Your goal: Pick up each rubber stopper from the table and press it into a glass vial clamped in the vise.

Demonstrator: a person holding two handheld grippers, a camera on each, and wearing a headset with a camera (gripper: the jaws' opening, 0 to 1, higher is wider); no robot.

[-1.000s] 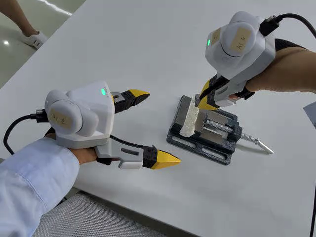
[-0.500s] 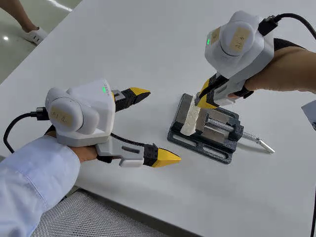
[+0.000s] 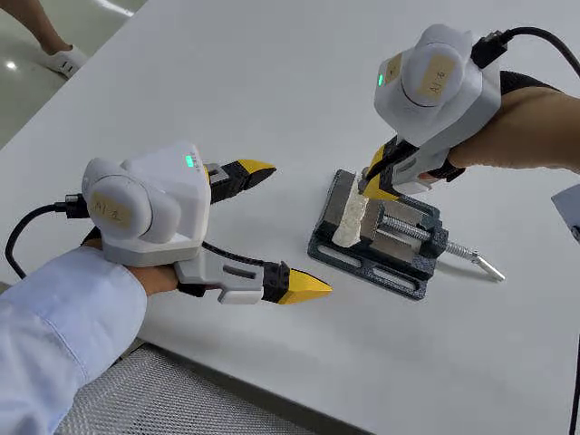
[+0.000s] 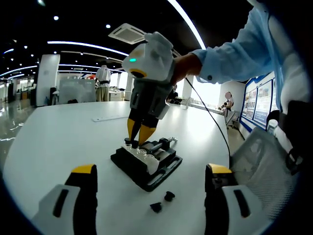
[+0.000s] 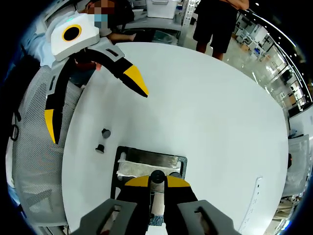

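A black vise (image 3: 373, 256) stands on the white table, holding glass vials (image 4: 142, 153) in white padding (image 3: 349, 219). My right gripper (image 3: 373, 188) points down over the vise's far end, shut on a dark rubber stopper (image 5: 157, 177) that sits between its yellow tips right above the padding (image 5: 139, 169). Two loose stoppers (image 5: 105, 132) (image 5: 100, 148) lie on the table beside the vise; in the left gripper view they are the stoppers (image 4: 169, 196) (image 4: 156, 207) just in front of it. My left gripper (image 3: 281, 228) hovers left of the vise, open and empty.
The vise's screw handle (image 3: 473, 259) sticks out to the right. The table's near edge (image 3: 272, 381) runs below the left gripper, with a mesh chair (image 3: 163, 403) under it. A person's shoe (image 3: 62, 68) is on the floor far left. A flat ruler-like strip (image 4: 110, 118) lies farther across the table.
The left gripper has rolled slightly in the hand and stays open in place. The right gripper has barely moved over the vise.
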